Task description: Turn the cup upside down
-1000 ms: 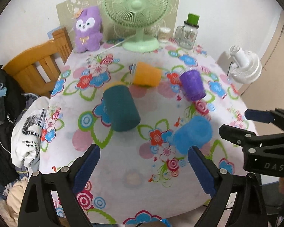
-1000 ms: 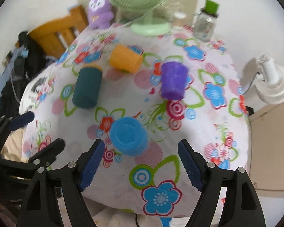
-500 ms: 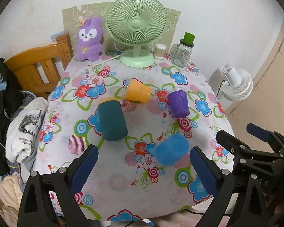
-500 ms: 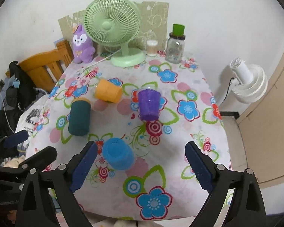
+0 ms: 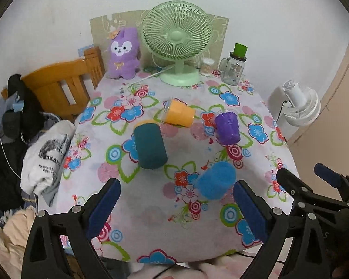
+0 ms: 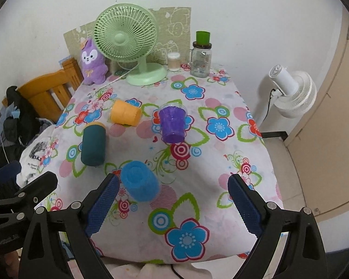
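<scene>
Several cups are on the flowered tablecloth. A blue cup lies on its side nearest me. A dark teal cup and an orange cup also lie on their sides. A purple cup stands upright, mouth up. My left gripper is open and empty, back from the blue cup. My right gripper is open and empty, with the blue cup just beyond its left finger.
A green desk fan, a purple plush toy, a glass jar with a green lid and a small container stand at the table's far edge. A wooden chair with clothes is at left, a white fan at right.
Both grippers pulled back and up from the table, so the cups look farther off and more of the room shows. The cups have not moved. Both grippers stay open.
</scene>
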`<action>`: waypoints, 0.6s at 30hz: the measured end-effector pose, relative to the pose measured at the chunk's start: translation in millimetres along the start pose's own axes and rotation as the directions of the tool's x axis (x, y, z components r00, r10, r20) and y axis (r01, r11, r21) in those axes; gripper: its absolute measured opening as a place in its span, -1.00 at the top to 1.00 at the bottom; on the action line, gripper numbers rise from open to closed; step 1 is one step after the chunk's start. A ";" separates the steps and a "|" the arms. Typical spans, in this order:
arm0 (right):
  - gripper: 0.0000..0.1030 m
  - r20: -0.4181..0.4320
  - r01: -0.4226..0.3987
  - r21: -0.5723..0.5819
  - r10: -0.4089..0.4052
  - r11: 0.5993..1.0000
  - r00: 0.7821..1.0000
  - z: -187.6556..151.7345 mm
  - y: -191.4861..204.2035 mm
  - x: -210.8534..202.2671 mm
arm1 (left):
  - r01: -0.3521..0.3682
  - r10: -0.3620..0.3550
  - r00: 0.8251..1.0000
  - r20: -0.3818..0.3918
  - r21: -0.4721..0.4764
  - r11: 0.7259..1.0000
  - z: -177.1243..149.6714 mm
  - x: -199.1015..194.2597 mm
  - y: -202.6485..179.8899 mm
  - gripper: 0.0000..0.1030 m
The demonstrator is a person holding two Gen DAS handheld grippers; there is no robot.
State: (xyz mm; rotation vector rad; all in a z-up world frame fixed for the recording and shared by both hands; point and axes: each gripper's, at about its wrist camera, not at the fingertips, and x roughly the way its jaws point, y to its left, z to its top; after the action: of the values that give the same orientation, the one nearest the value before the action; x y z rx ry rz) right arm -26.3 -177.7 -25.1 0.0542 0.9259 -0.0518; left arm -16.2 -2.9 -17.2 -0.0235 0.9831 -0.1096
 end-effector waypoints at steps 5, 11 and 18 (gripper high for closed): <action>-0.86 0.015 0.009 0.023 -0.009 1.000 1.000 -0.6 -5.8 -4.2 | -0.004 0.004 1.000 0.006 -0.007 1.000 -1.9 -3.2 0.0 -0.93; -0.86 0.022 0.012 0.027 -0.013 1.000 1.000 -1.5 -6.5 -6.7 | -0.007 0.008 1.000 0.016 -0.019 1.000 -4.3 -5.9 0.5 -0.98; -0.86 0.031 0.008 0.011 -0.008 1.000 0.999 -1.3 -3.4 -9.7 | -0.007 0.008 1.000 0.017 -0.019 1.000 -4.8 -5.9 -0.3 -0.99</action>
State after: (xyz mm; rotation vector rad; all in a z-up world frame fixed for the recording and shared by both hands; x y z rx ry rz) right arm -33.4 -180.9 -18.2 0.0594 0.8948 -0.0650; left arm -23.4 -2.4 -15.0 -0.0378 0.9675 -0.0932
